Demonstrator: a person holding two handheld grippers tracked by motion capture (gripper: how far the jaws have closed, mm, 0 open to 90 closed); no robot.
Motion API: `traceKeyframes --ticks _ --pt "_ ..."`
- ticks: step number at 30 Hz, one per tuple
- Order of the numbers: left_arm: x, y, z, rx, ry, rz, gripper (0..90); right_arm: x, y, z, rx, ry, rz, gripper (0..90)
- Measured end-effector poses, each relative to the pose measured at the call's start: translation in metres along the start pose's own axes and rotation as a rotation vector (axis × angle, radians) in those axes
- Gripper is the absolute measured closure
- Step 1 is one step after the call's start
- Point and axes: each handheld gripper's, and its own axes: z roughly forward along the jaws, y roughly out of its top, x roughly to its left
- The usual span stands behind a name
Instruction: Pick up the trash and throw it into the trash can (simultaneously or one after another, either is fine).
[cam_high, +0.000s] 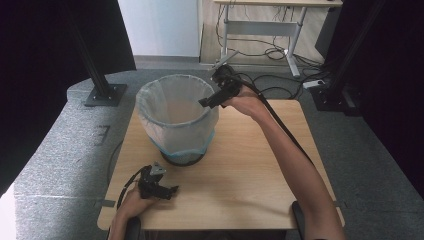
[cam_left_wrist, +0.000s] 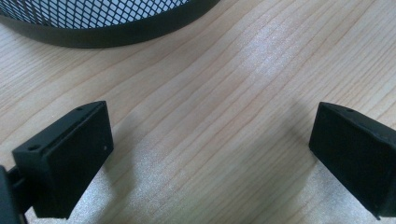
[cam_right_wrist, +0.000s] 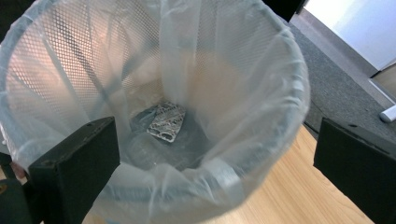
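Right hand-held gripper (cam_right_wrist: 212, 163) agape over bin (cam_right_wrist: 289, 70) — blister pack (cam_right_wrist: 166, 121) at bottom.

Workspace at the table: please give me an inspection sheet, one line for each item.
Surface: light wooden table, bare apart from the bin.
Job's things: black mesh waste bin with a clear plastic liner, upright; a small silvery foil pack lies at its bottom.
Clutter: nothing seen on the table.
Grippers: left tongs open, empty, low over the wood near the bin's base; right tongs open, empty, held at the bin's rim.
Cables: a black cable runs along the right forearm; loose cables on the floor behind.
Surroundings: grey carpet, black stand bases, a desk frame at the back.
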Motion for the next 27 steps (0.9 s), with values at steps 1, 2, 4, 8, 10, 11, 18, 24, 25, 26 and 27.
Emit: traceKeyframes --ticks 1,2,4,8,10,11,18,24,25,26,27 --pt "0.0 0.0 0.0 0.0 0.0 0.0 0.0 -0.001 -0.002 -0.002 -0.004 -0.001 0.004 0.0" --pt "0.0 0.0 0.0 0.0 0.0 0.0 0.0 -0.002 -0.004 -0.004 -0.009 -0.001 0.005 0.0" --pt "0.0 0.0 0.0 0.0 0.0 0.0 0.0 -0.005 -0.008 -0.009 -0.014 -0.008 0.011 0.0" --pt "0.0 0.0 0.0 0.0 0.0 0.0 0.0 -0.009 -0.014 -0.014 0.0 -0.026 0.011 0.0" --pt "0.0 0.0 0.0 0.0 0.0 0.0 0.0 -0.011 -0.018 -0.018 -0.012 -0.021 0.023 0.0" --pt "0.0 0.0 0.0 0.0 0.0 0.0 0.0 -0.012 -0.02 -0.019 -0.016 -0.022 0.025 0.0" --pt "0.0 0.0 0.0 0.0 0.0 0.0 0.0 -0.022 -0.037 -0.032 -0.024 -0.033 0.054 0.0" --pt "0.0 0.0 0.0 0.001 0.001 0.0 0.0 -0.028 -0.051 -0.044 -0.04 -0.05 0.07 0.1" --pt "0.0 0.0 0.0 0.001 0.001 0.0 0.0 -0.029 -0.053 -0.045 -0.04 -0.057 0.069 0.2" --pt "0.0 0.0 0.0 0.0 0.001 0.0 0.0 -0.031 -0.058 -0.048 -0.044 -0.063 0.079 0.4" --pt "0.0 0.0 0.0 0.0 0.001 0.0 0.0 -0.032 -0.06 -0.049 -0.047 -0.061 0.083 0.5"
